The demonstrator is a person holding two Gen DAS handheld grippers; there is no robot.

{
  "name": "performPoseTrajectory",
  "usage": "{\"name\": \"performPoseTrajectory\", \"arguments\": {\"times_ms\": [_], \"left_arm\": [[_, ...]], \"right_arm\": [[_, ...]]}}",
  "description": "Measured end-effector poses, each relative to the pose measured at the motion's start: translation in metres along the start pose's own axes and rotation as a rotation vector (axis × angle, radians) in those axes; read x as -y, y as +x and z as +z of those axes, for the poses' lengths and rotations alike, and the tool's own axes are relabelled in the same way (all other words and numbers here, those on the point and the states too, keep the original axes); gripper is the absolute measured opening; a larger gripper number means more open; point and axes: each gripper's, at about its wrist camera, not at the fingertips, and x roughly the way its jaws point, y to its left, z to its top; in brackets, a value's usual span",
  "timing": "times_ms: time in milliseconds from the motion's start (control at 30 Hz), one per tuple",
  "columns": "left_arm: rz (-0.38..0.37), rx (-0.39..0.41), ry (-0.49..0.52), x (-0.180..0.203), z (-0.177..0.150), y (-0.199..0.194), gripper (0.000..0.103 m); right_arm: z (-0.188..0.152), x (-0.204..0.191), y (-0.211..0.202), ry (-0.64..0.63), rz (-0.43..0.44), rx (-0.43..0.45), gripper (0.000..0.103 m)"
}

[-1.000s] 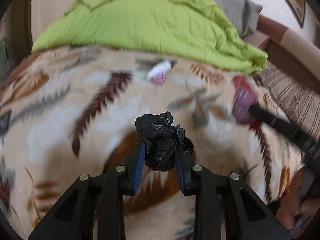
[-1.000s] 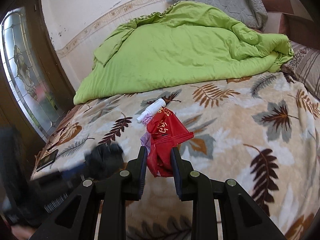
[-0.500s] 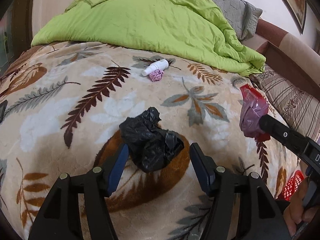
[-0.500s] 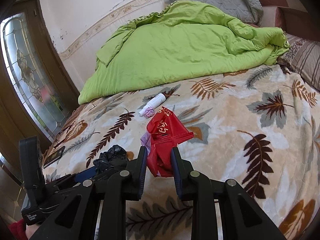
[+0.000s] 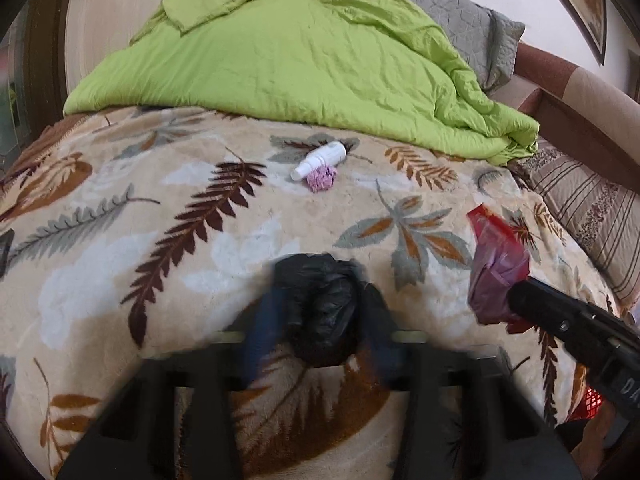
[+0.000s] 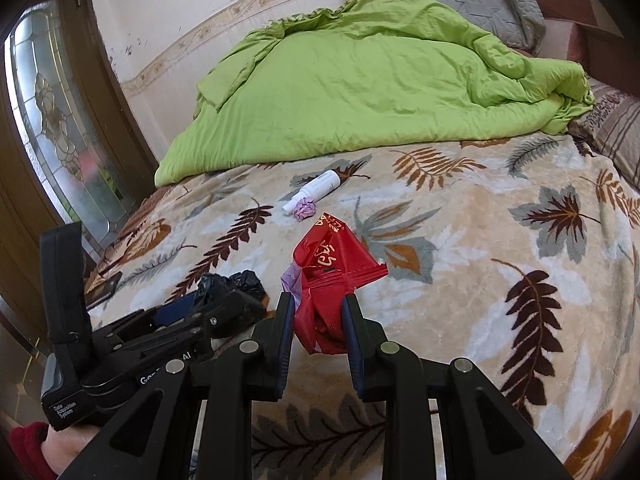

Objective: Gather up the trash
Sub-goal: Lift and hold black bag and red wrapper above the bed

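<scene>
Bed: your leaf-print blanket (image 5: 120, 264), green duvet (image 5: 304, 64) behind.
Left hand-held gripper (image 5: 320, 320): jaws closing on the black bag (image 5: 324, 300), wider half a second ago.
Right hand-held gripper (image 6: 318, 316): still clamps the red wrapper (image 6: 332, 272).

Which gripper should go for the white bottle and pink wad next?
Neither is free yet. The right gripper is shut on the red wrapper; the left gripper is closing around the black bag. The white bottle and pink wad lie almost straight ahead of both grippers.

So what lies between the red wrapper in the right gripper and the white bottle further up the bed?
Only a crumpled purple wad, touching the white bottle; otherwise bare leaf-print blanket beyond the red wrapper, in the right wrist view.
</scene>
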Motion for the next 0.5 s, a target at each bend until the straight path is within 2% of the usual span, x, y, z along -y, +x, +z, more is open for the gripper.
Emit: {"name": "performPoseTrajectory", "arguments": {"times_ms": [267,500], "left_arm": [[0.007,0.028,-0.002,-0.003,0.001,-0.007,0.029],[0.098,0.157,0.078,0.008,0.002,-0.027,0.029]], "right_arm": [[-0.002,-0.014,0.004,-0.075,-0.024,0.005,0.026],[-0.003,-0.014,0.004,-0.08,-0.025,0.007,0.026]]}}
